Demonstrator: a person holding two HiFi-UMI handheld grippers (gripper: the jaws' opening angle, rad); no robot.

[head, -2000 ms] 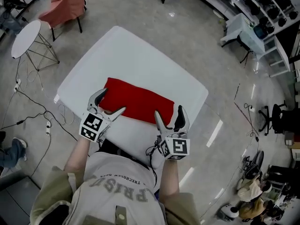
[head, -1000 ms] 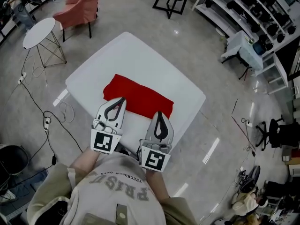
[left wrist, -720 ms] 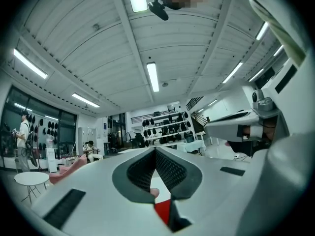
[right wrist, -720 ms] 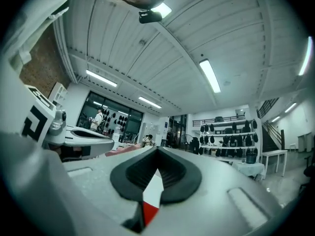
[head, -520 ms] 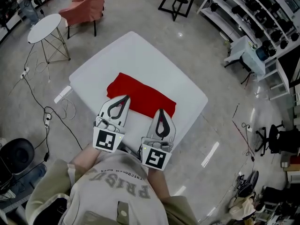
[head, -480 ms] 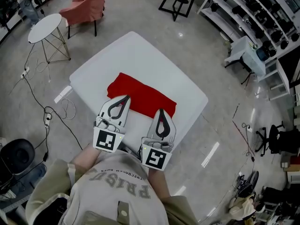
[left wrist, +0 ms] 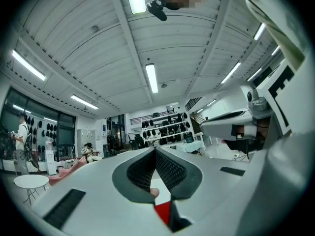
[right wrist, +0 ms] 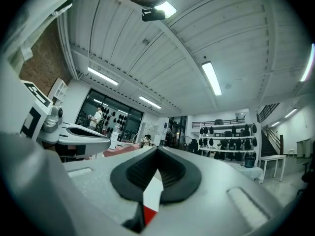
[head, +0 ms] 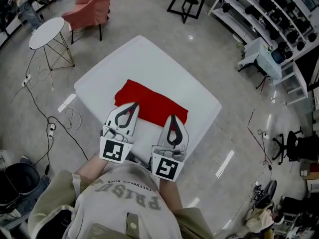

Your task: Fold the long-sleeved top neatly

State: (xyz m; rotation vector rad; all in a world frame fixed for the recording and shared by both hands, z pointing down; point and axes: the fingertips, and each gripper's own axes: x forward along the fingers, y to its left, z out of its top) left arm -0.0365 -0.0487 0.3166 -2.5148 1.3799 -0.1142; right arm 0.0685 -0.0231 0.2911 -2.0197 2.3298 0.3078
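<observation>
The red long-sleeved top [head: 149, 101] lies folded into a flat rectangle on the white table [head: 164, 66], running from upper left to lower right. My left gripper [head: 134, 104] is raised over the top's near left edge, shut and empty. Over the near right edge my right gripper [head: 172, 116] hovers, also shut and empty. In the left gripper view the closed jaws [left wrist: 156, 151] point level into the room, a red sliver of the top [left wrist: 162, 212] showing beneath. The right gripper view shows closed jaws [right wrist: 157, 149] and a red patch of the top [right wrist: 149, 213] low down.
A round white side table [head: 46, 26] and a pink armchair [head: 92, 4] stand at the upper left, with cables [head: 50, 121] on the floor to the left. Shelving [head: 269, 9] and a small white table [head: 259, 51] are at the upper right. A black bin [head: 17, 176] sits at the lower left.
Both grippers have lifted off the table and drawn back toward my body, side by side, shut. The folded top stays where it lay. Over the last half second little has moved.
</observation>
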